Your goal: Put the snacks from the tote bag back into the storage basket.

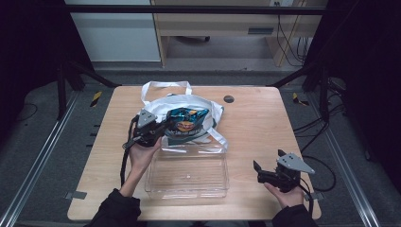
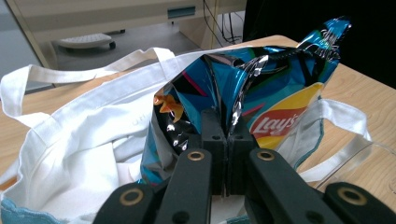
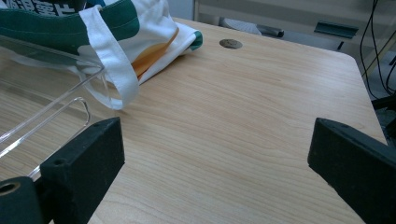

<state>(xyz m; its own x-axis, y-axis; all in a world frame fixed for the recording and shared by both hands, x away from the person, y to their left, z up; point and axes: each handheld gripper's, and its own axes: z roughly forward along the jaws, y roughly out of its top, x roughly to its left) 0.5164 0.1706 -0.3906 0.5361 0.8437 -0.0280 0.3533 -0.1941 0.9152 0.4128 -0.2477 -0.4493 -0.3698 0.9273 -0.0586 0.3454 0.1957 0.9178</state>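
left gripper jaws pinched together, forearm extended; right gripper jaws wide apart, low.

Chip bag: glossy crinkled foil. Tote bag: matt white cloth. Tray: clear smooth plastic. Table: light wood grain.

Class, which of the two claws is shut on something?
The left claw: it pinches the chip bag. The right claw gapes, holding nothing.

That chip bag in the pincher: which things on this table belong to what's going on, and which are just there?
In use:
chip bag, pinched shut in the left gripper
white tote bag it sits in
clear plastic bin, probably

Just there:
right gripper, open and apart, holding nothing
round grommet in the table
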